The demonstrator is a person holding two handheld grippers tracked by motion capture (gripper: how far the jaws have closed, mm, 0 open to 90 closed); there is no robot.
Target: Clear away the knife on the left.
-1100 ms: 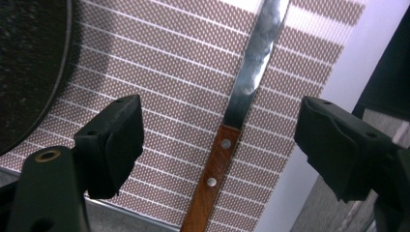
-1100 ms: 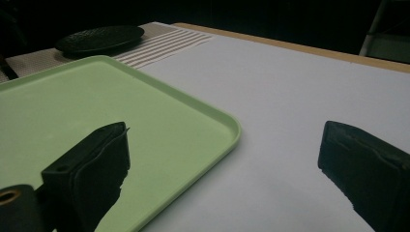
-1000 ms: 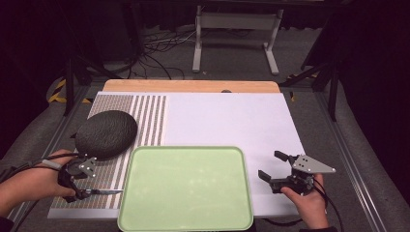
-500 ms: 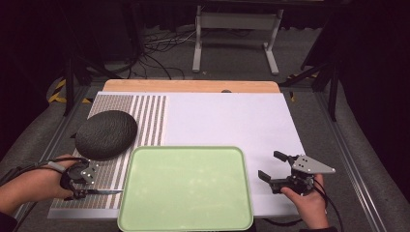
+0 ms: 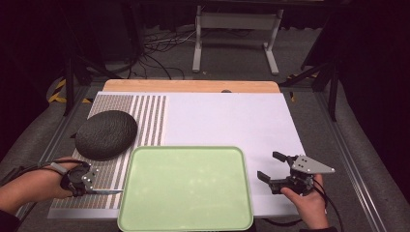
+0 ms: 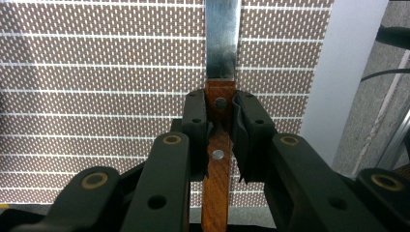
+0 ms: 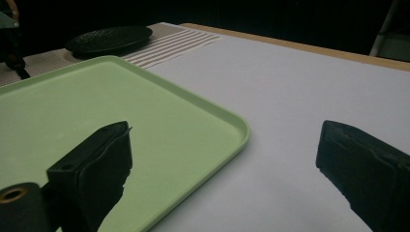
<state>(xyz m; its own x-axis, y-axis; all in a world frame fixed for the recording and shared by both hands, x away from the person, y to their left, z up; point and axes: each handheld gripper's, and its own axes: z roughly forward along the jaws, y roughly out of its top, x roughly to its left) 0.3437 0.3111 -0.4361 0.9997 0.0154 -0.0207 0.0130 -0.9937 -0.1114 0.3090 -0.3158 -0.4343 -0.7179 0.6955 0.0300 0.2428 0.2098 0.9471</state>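
Observation:
A knife with a wooden handle (image 6: 216, 164) and steel blade (image 6: 222, 38) lies on the dotted part of the mat, its blade (image 5: 109, 192) pointing toward the green tray (image 5: 186, 193). My left gripper (image 5: 82, 181) has just been closing and its jaws now press on both sides of the handle (image 6: 220, 104). At the right, my right gripper (image 5: 270, 166) rests on the white mat beside the tray, open, with nothing between its fingers (image 7: 225, 140).
A dark textured oval object (image 5: 106, 134) lies on the striped mat behind the left hand; it also lies beyond the tray (image 7: 145, 96) as a dark oval (image 7: 109, 37). White mat (image 5: 227, 121) stretches behind the tray to a wooden edge (image 5: 193, 86).
The left gripper's jaws, wide around the knife handle a second ago, have closed on it. The left hand shifted slightly toward the near edge. The right gripper has not moved.

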